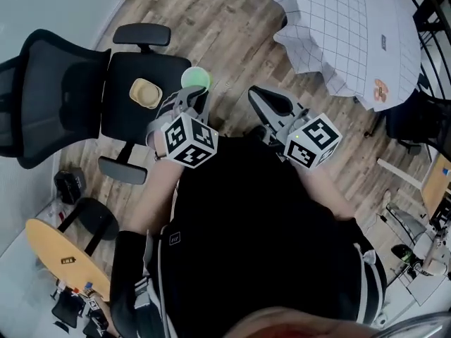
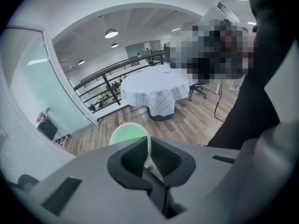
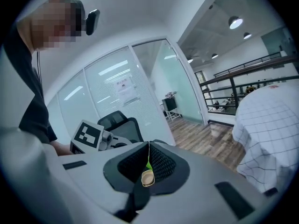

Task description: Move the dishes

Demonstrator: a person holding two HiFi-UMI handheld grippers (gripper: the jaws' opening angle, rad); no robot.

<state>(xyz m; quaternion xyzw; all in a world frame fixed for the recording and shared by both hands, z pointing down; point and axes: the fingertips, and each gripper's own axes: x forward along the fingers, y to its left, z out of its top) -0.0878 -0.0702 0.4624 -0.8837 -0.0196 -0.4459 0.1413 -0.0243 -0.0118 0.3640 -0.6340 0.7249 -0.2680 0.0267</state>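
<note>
Gripping the green dish (image 2: 127, 135) by its near rim, my left claw (image 2: 149, 148) is pressing both dark pads against the thin edge. The jaws are standing almost together, with only the rim between them. The dish is standing on edge, rising up and to the left of the claw's tips, and its pale rim and green inner face are turning toward the camera. Well beyond the left claw, a round table with a checked white cloth (image 2: 154, 90) is standing on the wooden floor (image 2: 196, 120).

My right claw (image 3: 148, 149) is grasping nothing: its two ribbed pads are meeting in a closed line at the tips. Just below that line, through the small opening between the jaws, a beige dish (image 3: 148, 178) is showing far off, with a sliver of green above it. Neither is touching the pads.

Looking down from the head view, the beige dish is lying on the seat of a black office chair (image 1: 127, 111), ahead of my left claw and to its left. The green dish is jutting out just in front of that claw, beside the seat's edge. The right claw is hovering to the right of the left one, apart from it, above the floor.
</note>
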